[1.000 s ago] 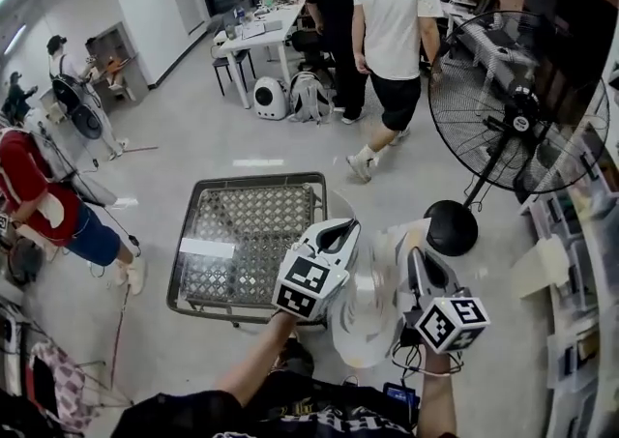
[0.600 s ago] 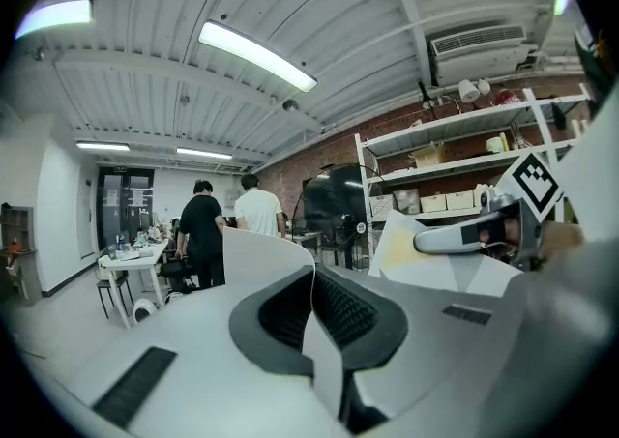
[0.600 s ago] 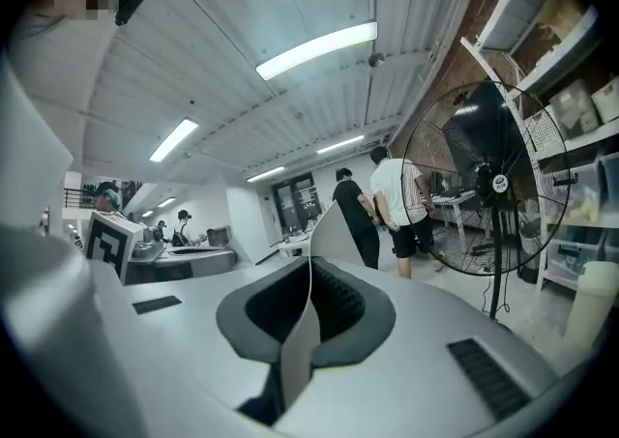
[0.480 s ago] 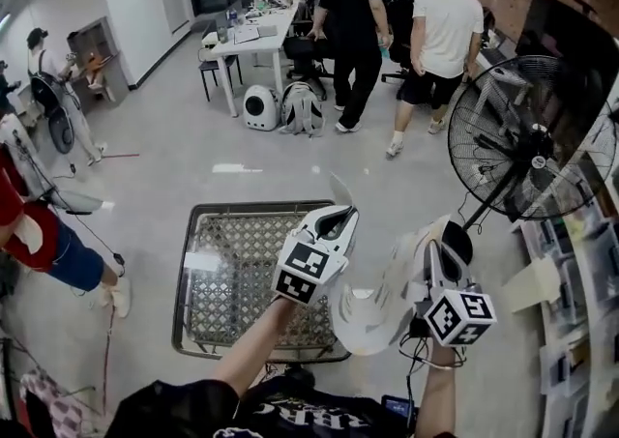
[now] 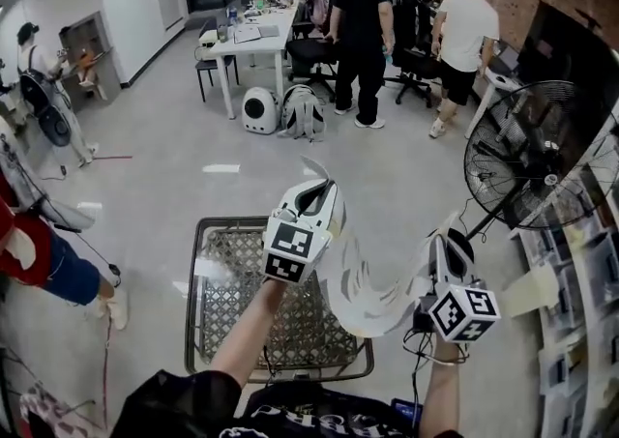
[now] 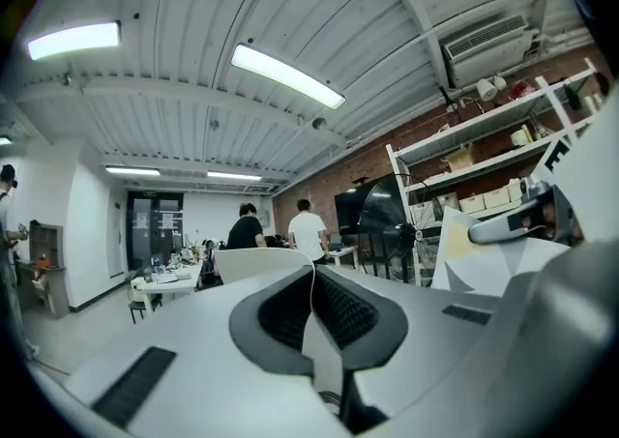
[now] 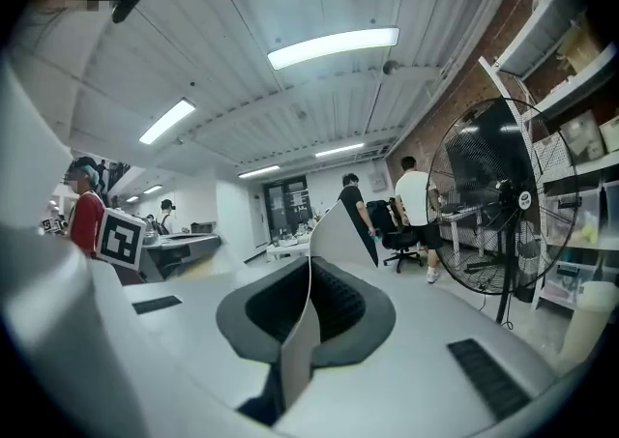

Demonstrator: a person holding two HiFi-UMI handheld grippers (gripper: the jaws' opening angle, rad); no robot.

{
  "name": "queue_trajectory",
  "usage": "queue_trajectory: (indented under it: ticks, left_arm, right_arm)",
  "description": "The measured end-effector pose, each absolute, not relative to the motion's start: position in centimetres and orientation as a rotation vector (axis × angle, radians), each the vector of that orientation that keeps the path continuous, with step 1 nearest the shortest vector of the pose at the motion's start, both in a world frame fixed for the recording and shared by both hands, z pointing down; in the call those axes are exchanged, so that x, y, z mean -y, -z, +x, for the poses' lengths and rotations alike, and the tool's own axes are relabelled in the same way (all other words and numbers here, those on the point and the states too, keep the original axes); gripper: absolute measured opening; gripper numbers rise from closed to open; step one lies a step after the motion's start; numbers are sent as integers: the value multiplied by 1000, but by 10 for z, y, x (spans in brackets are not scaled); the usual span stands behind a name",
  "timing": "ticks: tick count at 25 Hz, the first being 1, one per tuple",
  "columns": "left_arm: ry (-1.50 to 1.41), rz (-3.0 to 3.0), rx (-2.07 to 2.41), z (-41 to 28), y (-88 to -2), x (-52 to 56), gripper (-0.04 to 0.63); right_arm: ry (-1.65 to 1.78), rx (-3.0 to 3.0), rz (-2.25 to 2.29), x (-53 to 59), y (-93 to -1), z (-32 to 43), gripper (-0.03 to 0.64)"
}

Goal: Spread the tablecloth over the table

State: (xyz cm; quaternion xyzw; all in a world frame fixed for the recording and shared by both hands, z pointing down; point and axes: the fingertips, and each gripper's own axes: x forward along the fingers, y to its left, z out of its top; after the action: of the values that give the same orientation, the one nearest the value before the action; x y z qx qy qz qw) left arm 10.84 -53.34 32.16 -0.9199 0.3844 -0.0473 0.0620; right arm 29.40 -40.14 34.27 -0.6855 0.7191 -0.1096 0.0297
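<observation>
A table (image 5: 208, 277) with a metal frame and lattice top stands on the floor below my hands. Both grippers are held level above it. My left gripper (image 5: 322, 187) is shut on one edge of the white tablecloth (image 5: 372, 296), whose corner pokes up past the tips. My right gripper (image 5: 447, 236) is shut on another edge. The cloth sags in a band between them, over the table's right side. In the left gripper view a thin cloth edge (image 6: 311, 306) runs between the closed pads. The right gripper view shows the same, with a cloth corner (image 7: 343, 228) standing up beyond the jaws.
A large black standing fan (image 5: 537, 170) is at the right, with shelves (image 5: 580, 330) beside it. Two people (image 5: 363, 35) stand at the back near a white desk (image 5: 256, 35) and office chairs. A person in red (image 5: 29, 252) is at the left.
Both grippers have moved forward over the table and further apart. The bunched cloth has drawn out into a band between them. The two people have walked farther away.
</observation>
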Motion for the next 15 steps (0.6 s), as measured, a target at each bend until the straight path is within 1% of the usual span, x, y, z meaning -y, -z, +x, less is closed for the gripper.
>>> queue_trajectory:
  ticks: [5, 8, 12, 15]
  left_arm:
    - [108, -2635, -1375, 41, -309, 566, 20]
    - [94, -2556, -1523, -11, -306, 576, 20]
    - [109, -2439, -1741, -85, -312, 573, 21]
    - [133, -2334, -1906, -119, -327, 555, 21]
  right_arm:
    - [340, -2270, -2050, 435, -346, 255, 17]
    - [325, -2324, -2001, 452, -344, 224, 17]
    - [297, -2423, -1870, 467, -339, 182, 17]
    - [281, -2505, -1745, 468, -342, 166, 17]
